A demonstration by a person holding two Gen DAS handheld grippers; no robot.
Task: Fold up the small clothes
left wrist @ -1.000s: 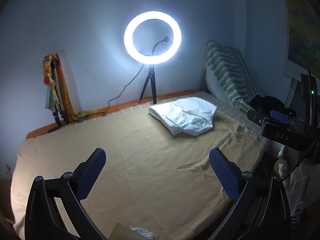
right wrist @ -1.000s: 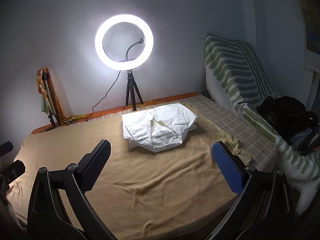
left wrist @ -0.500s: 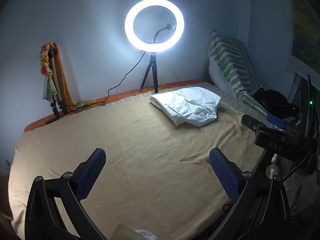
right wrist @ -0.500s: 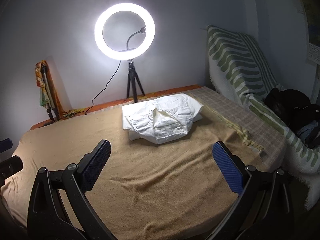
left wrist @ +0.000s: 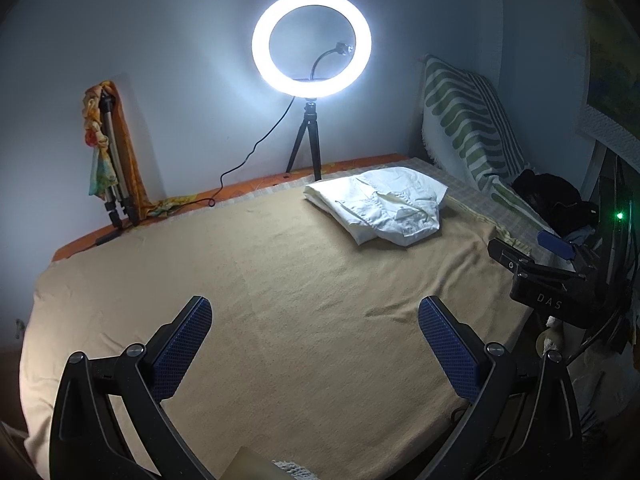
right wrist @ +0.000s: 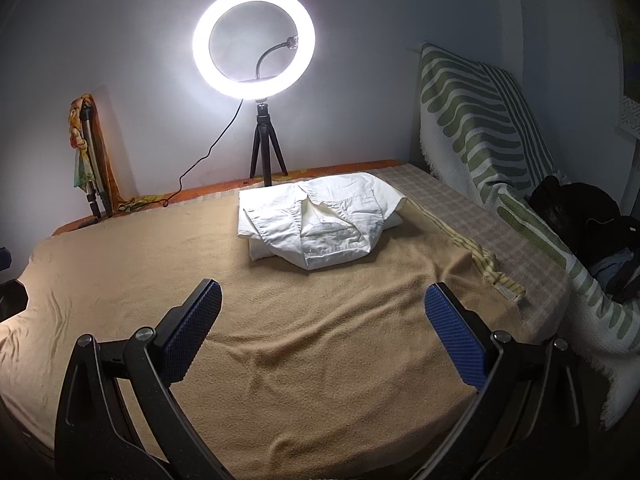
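A folded white shirt [left wrist: 384, 206] lies on the tan blanket [left wrist: 260, 300] near the far edge of the bed; it also shows in the right wrist view [right wrist: 320, 220], collar facing me. My left gripper [left wrist: 315, 312] is open and empty, held above the near part of the blanket, well short of the shirt. My right gripper [right wrist: 322, 298] is open and empty, above the blanket in front of the shirt. The right gripper's body [left wrist: 548, 280] shows at the right of the left wrist view.
A lit ring light [right wrist: 254, 40] on a small tripod [right wrist: 266, 156] stands behind the shirt. A folded tripod with a scarf [left wrist: 108, 152] leans on the wall at left. A green striped throw [right wrist: 480, 128] and dark clothes [right wrist: 580, 216] lie at right.
Both grippers have pulled back and risen a little from the bed, so the view has tilted. The shirt has not moved. Both stay open.
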